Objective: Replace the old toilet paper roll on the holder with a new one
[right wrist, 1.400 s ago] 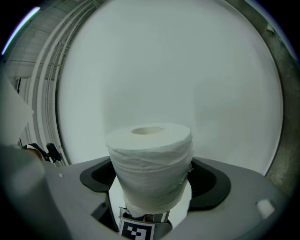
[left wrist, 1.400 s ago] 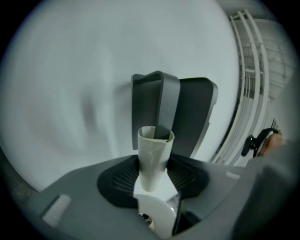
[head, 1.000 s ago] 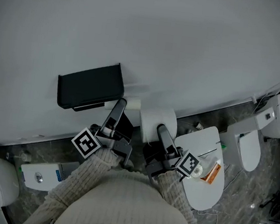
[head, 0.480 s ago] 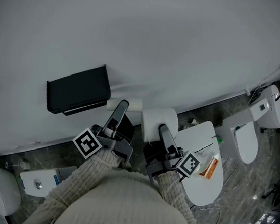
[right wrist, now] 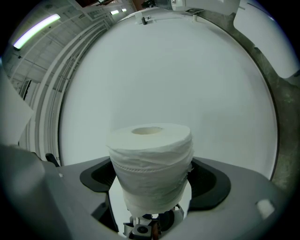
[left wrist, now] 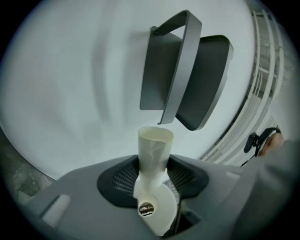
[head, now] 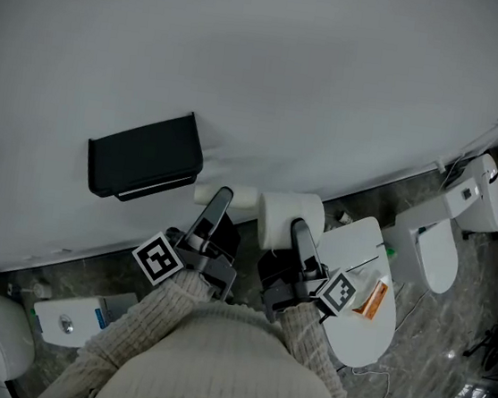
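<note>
**Old core out, fresh roll waiting**

Our left gripper (left wrist: 152, 176) grips the empty cardboard core (left wrist: 154, 147), our right gripper (right wrist: 152, 187) the full toilet paper roll (right wrist: 151, 164), both near the black wall holder (head: 144, 156). Next, we judge, the fresh roll goes on.

Tube (head: 242, 196) L of new roll (head: 288, 215)
</note>
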The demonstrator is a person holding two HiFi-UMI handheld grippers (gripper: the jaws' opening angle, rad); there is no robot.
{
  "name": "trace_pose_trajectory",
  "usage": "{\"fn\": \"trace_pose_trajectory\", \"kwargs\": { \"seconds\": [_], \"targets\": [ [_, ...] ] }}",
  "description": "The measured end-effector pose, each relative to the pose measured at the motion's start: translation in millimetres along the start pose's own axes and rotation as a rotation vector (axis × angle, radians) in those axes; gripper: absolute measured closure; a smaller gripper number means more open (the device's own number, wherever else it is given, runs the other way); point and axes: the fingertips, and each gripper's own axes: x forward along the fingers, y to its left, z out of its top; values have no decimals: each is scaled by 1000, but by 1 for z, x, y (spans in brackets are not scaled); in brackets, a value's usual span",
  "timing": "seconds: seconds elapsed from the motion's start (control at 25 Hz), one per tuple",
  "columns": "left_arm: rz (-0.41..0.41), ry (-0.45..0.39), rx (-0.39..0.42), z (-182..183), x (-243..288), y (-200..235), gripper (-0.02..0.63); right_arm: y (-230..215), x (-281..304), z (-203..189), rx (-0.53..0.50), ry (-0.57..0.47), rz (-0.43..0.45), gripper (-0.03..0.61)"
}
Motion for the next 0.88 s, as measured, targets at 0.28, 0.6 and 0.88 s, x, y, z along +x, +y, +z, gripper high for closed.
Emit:
{"fn": "trace_pose_trajectory", "kwargs": {
  "seconds": [0.28,0.6,0.88],
  "targets": [
    [30,-15,-3,6,-22,6,436,-1,12,-9,3,16,7,113],
    [52,-72,8,22,-39,8,436,5,41,-19,11,75,36,113],
    [70,-146,-4,49,-68,9,436,0,71,-45,14,118,33,112]
  ]
}}
